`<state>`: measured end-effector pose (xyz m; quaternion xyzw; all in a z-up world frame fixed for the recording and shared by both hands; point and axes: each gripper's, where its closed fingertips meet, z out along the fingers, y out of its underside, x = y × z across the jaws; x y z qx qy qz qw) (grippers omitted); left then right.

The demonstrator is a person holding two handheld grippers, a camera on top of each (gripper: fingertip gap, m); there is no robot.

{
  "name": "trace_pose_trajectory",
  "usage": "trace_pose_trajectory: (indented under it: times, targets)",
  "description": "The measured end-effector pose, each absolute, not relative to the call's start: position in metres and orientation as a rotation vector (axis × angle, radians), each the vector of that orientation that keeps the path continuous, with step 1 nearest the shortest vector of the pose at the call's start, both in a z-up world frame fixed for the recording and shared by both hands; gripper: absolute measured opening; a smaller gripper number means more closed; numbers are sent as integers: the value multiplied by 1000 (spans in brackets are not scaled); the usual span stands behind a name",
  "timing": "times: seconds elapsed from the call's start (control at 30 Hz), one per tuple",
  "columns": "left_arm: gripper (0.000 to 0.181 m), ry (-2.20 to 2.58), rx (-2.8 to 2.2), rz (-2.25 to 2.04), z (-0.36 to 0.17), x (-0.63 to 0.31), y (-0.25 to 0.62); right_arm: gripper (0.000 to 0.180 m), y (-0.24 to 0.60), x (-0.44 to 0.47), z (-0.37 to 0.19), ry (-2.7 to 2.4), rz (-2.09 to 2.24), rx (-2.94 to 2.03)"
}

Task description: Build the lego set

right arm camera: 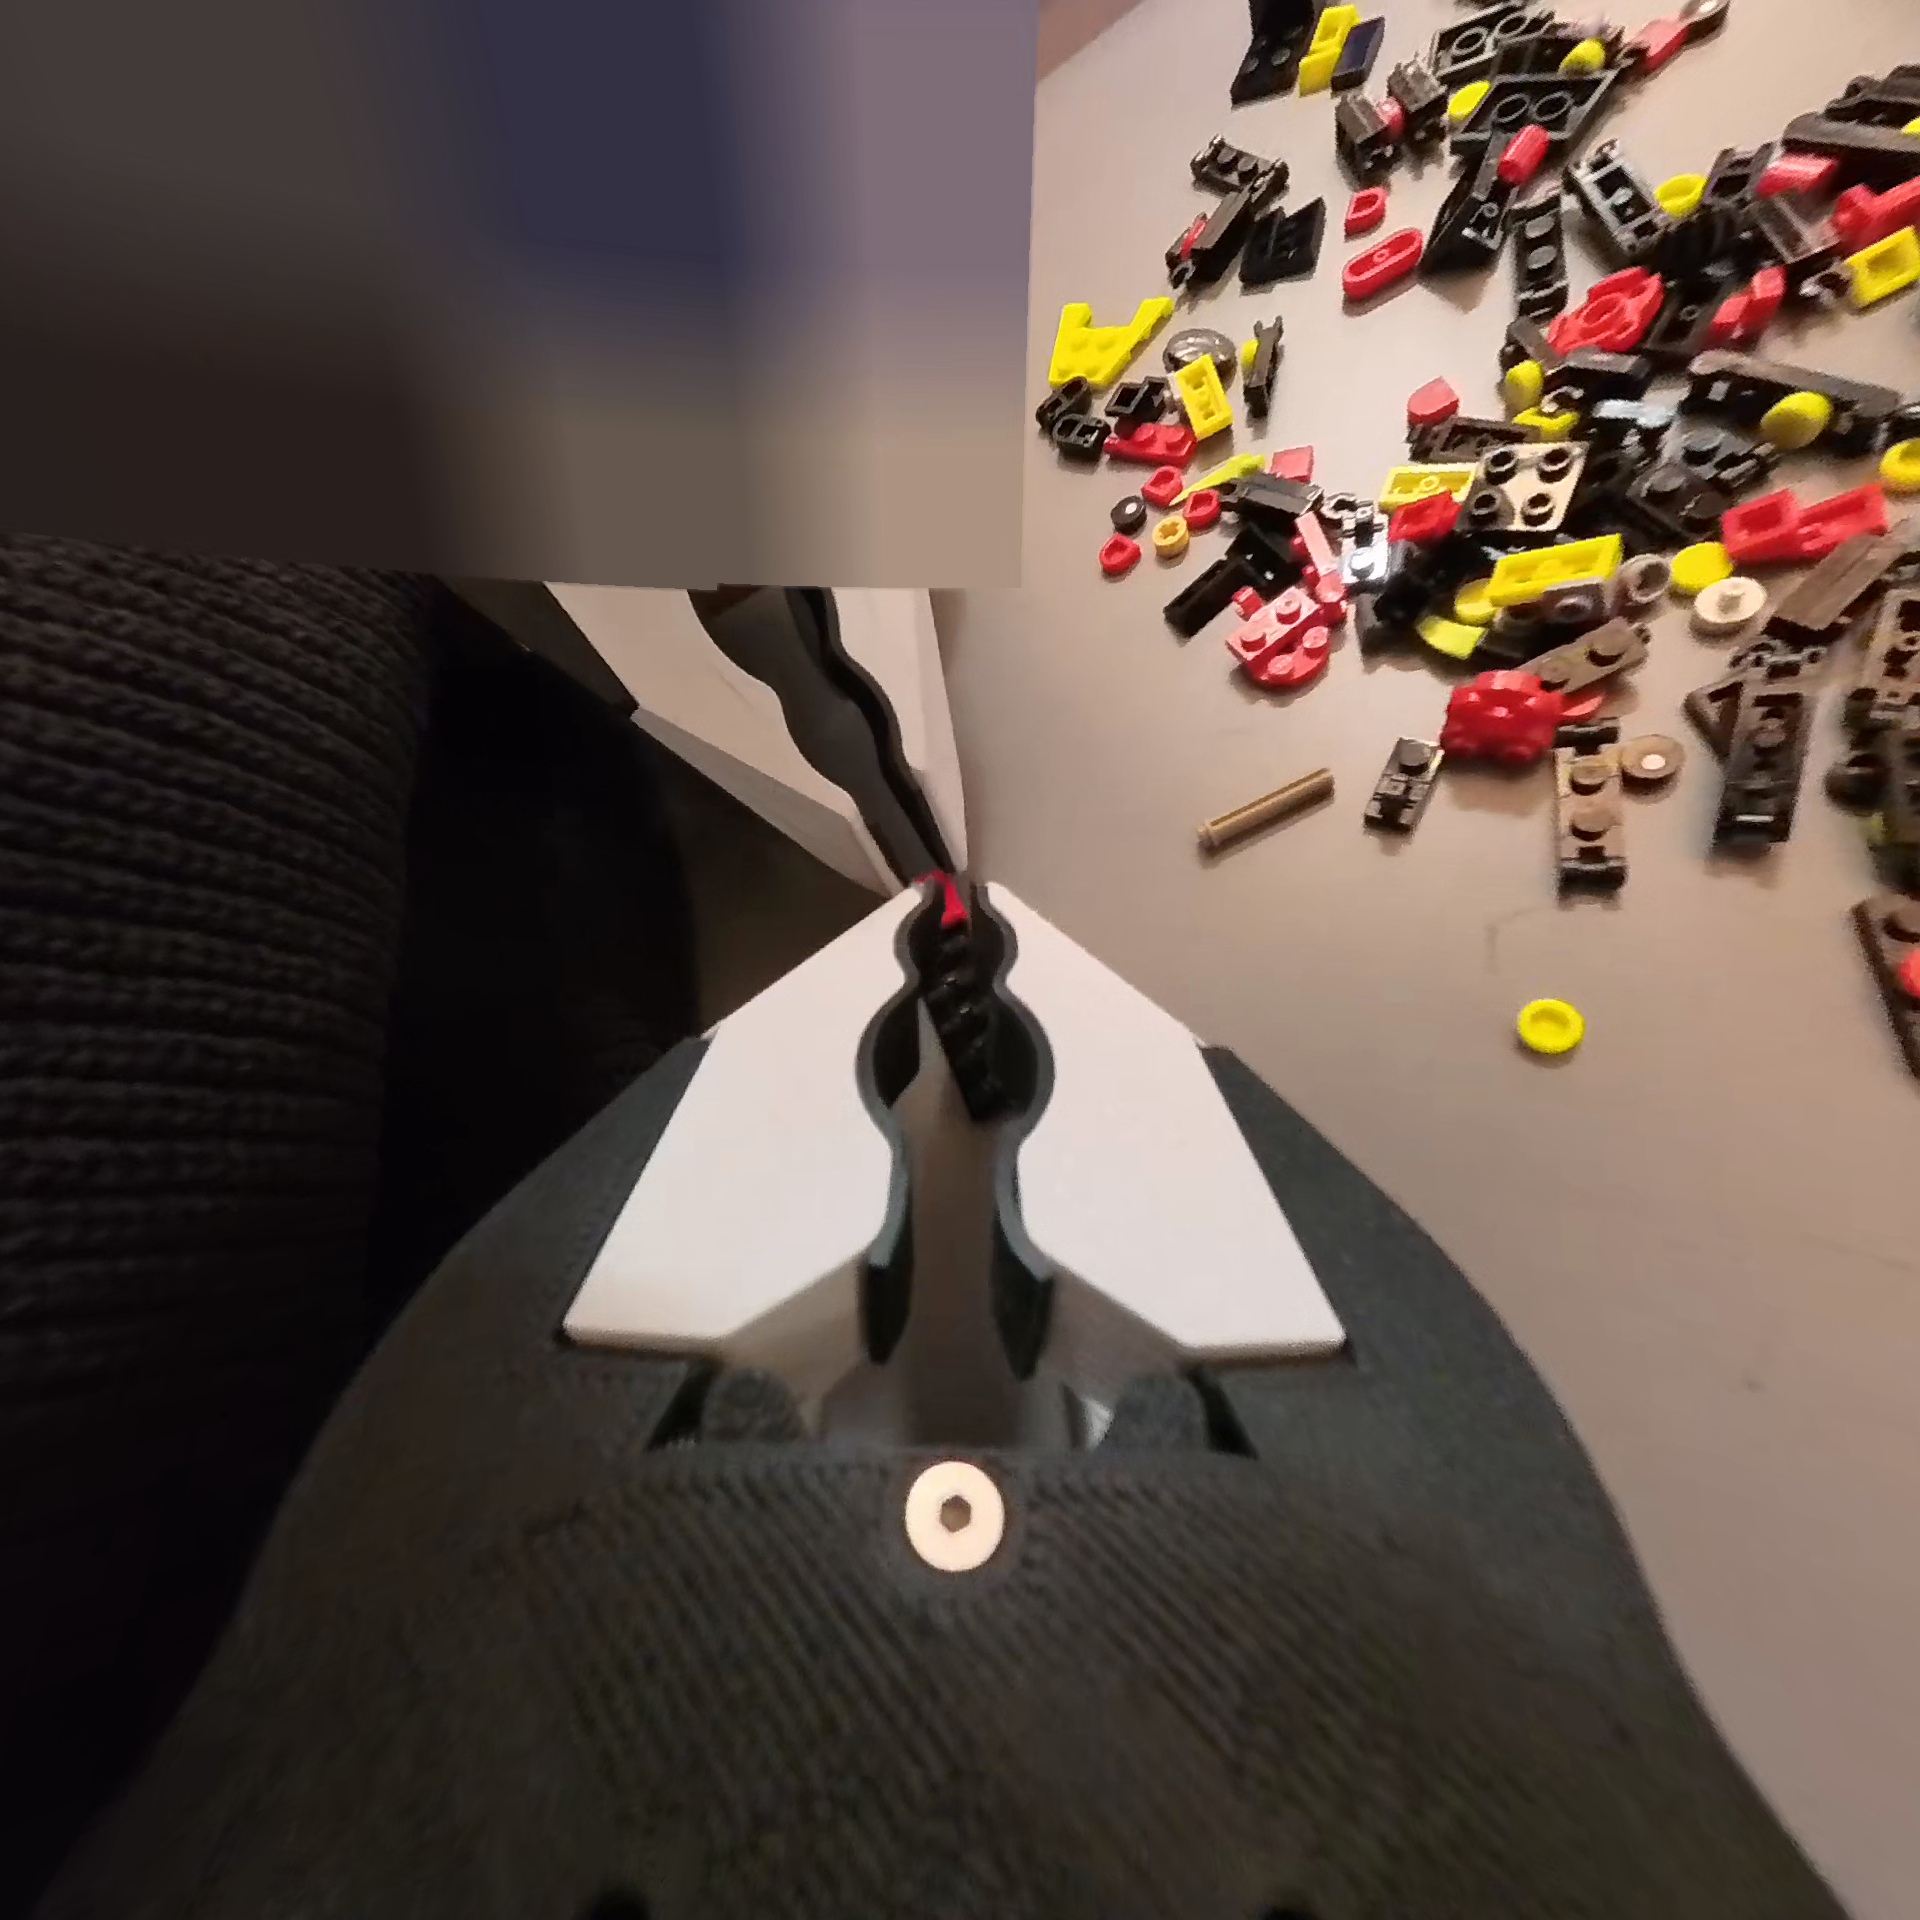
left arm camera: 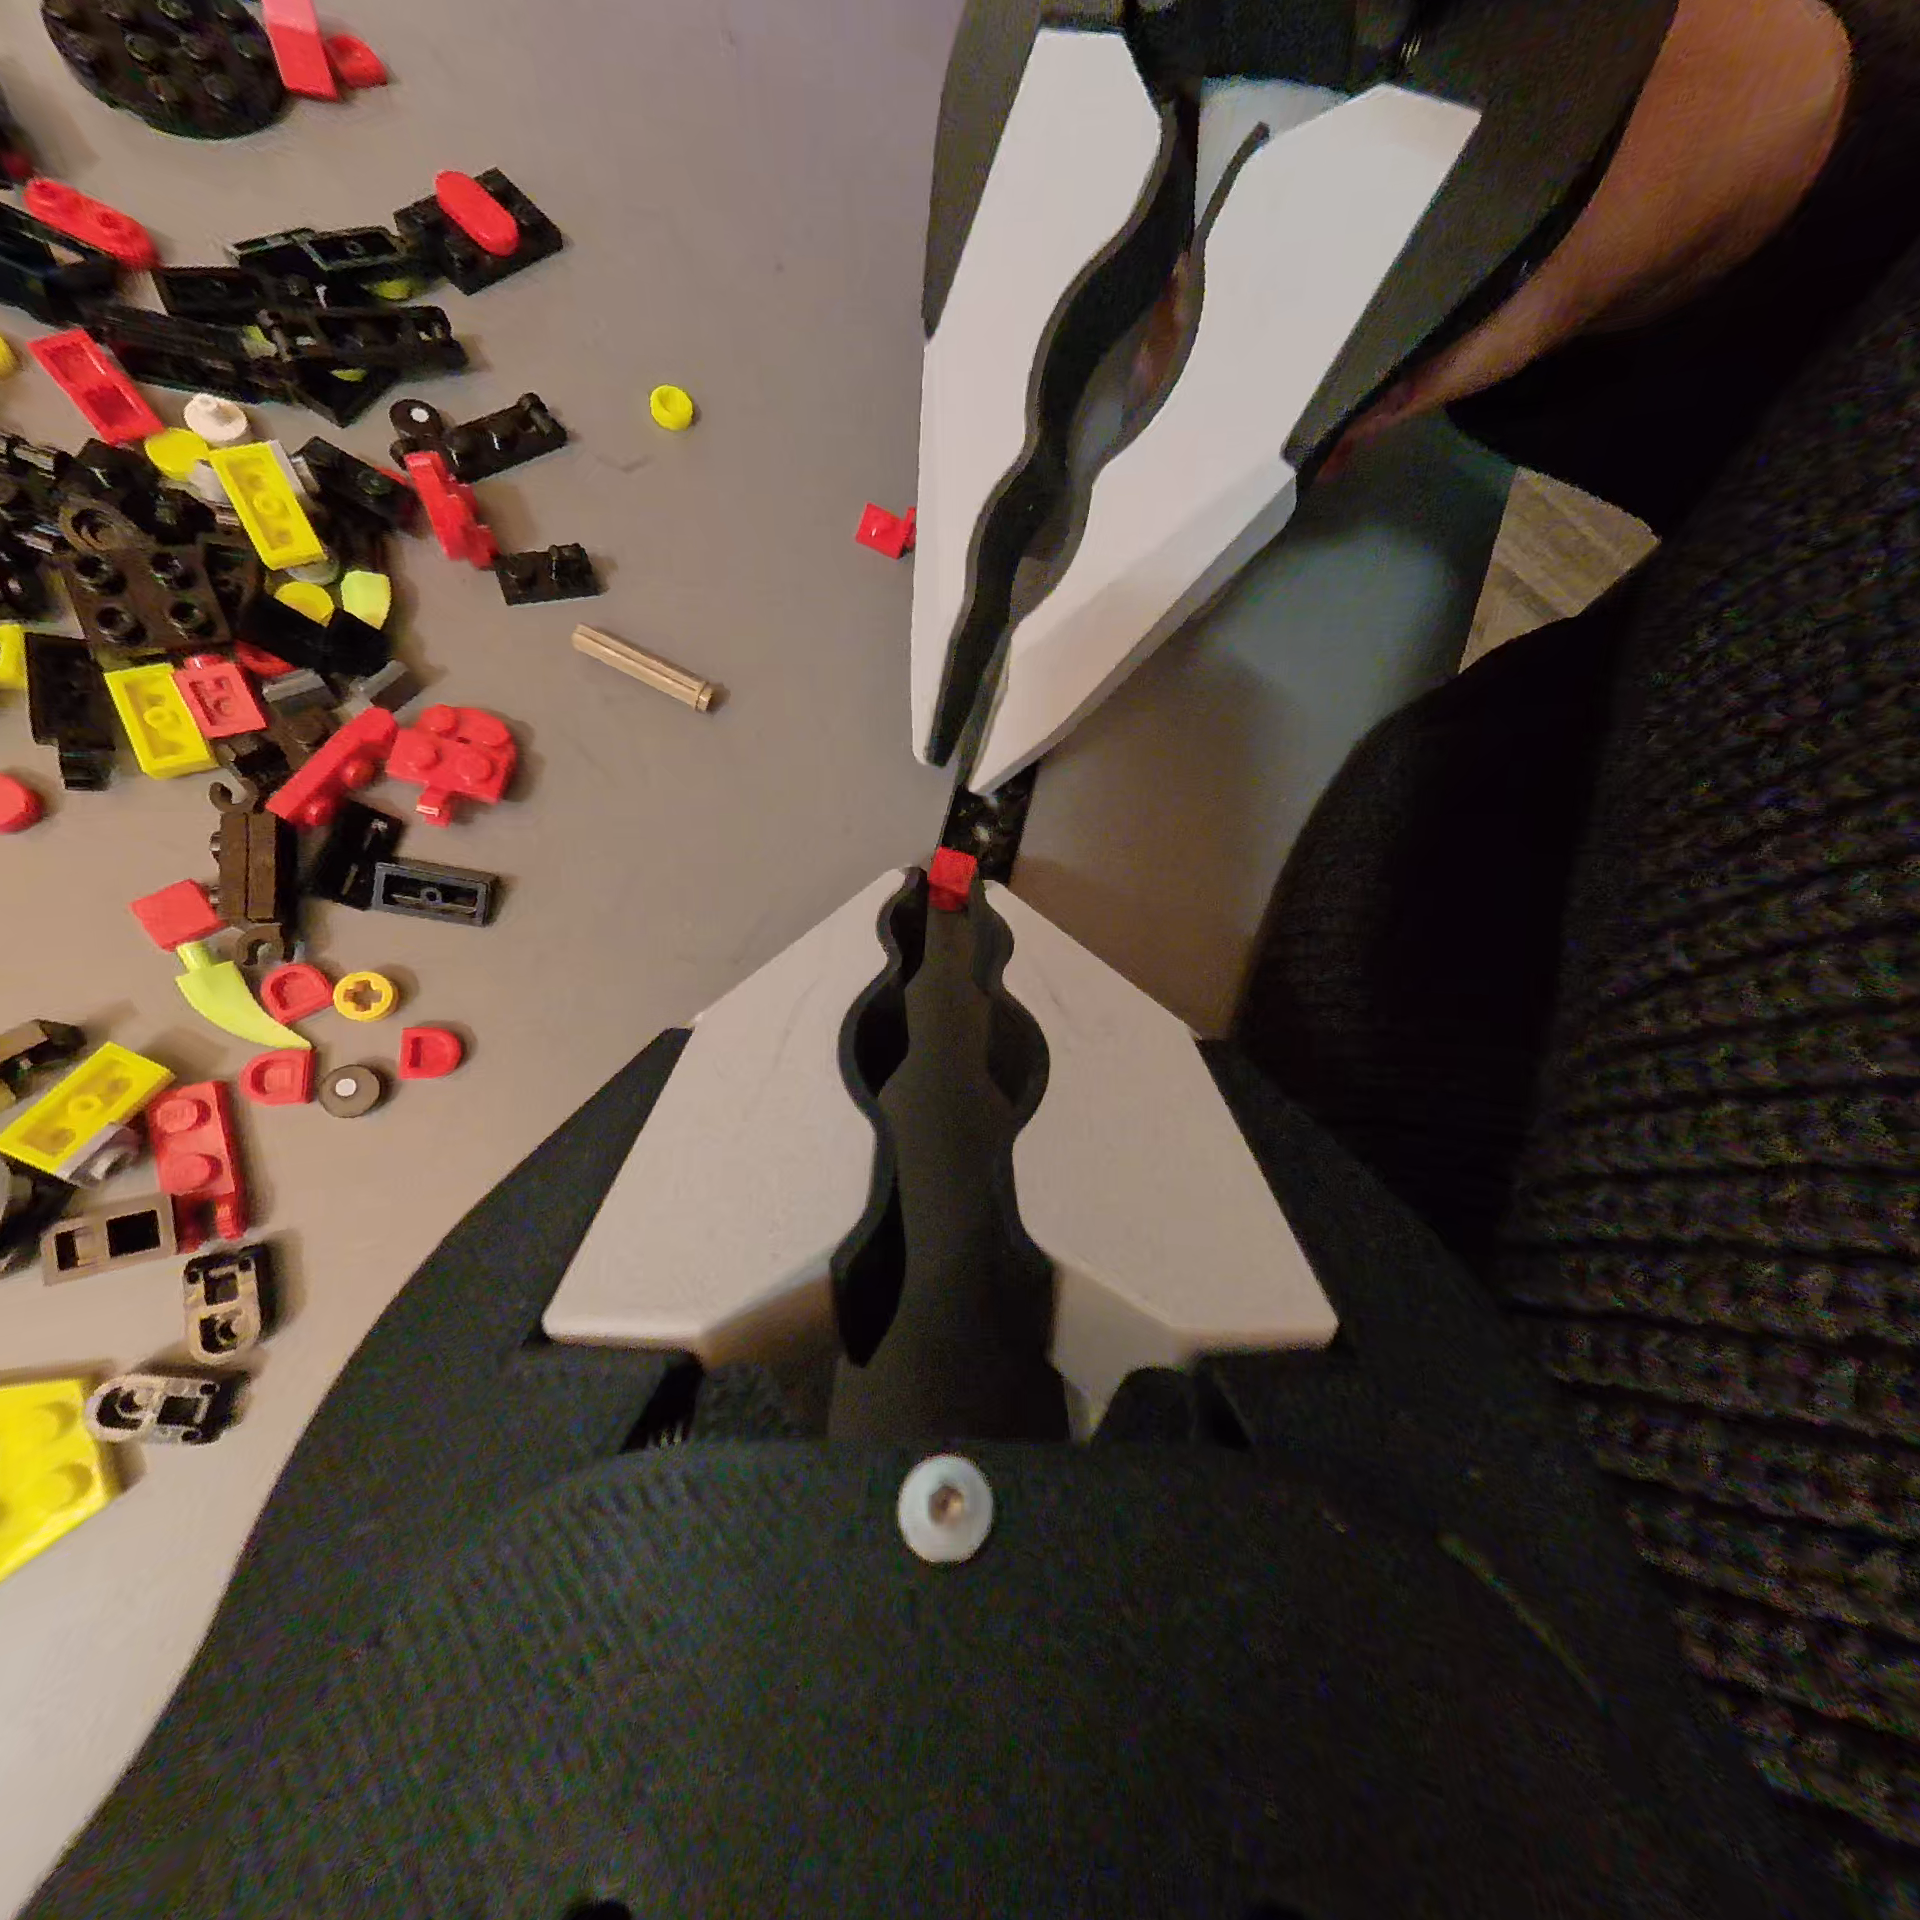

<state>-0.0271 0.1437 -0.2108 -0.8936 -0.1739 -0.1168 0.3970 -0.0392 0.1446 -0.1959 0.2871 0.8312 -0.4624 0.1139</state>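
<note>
In the left wrist view my left gripper (left arm camera: 947,885) is shut on a small red piece (left arm camera: 949,871) at its tips. My right gripper (left arm camera: 961,767) comes in from above, tip to tip with it, shut on a black studded plate (left arm camera: 984,831). In the right wrist view my right gripper (right arm camera: 951,902) holds the black plate (right arm camera: 966,1023) lengthwise between its fingers. The red piece (right arm camera: 945,902) sits at the plate's far end. The left gripper (right arm camera: 928,860) meets it from the upper left. Both are held above the grey table's (left arm camera: 727,260) near edge.
A pile of loose red, yellow and black pieces (left arm camera: 208,623) covers the table to the left, and it shows at the upper right of the right wrist view (right arm camera: 1558,416). Nearer lie a tan axle (left arm camera: 644,668), a yellow round stud (left arm camera: 671,405) and a small red piece (left arm camera: 883,528). Dark knit clothing (left arm camera: 1662,1143) is beside the grippers. The tips of both grippers are at nearly the same place.
</note>
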Motion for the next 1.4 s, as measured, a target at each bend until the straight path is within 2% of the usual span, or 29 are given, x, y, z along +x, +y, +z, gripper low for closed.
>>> trace_pose_trajectory:
  times: [0.2,0.63,0.93,1.13,1.27,1.4]
  targets:
    - [5,-431,-2272,-289,-211,-26,143,10,148,-44,-197,2438,-1363,885]
    - [4,-402,-2290,-237,-212,-26,143,9,148,-45,-198,2432,-1361,892]
    - [4,-392,-2292,-242,-212,-24,143,25,141,-37,-210,2509,-1270,865]
    - [4,-379,-2295,-235,-212,-24,144,30,142,-41,-208,2513,-1286,895]
    - [4,-377,-2297,-235,-211,-23,145,30,148,-63,-184,2400,-1496,1038]
    - [5,-374,-2305,-221,-212,-24,144,23,161,-75,-146,2224,-1784,1107]
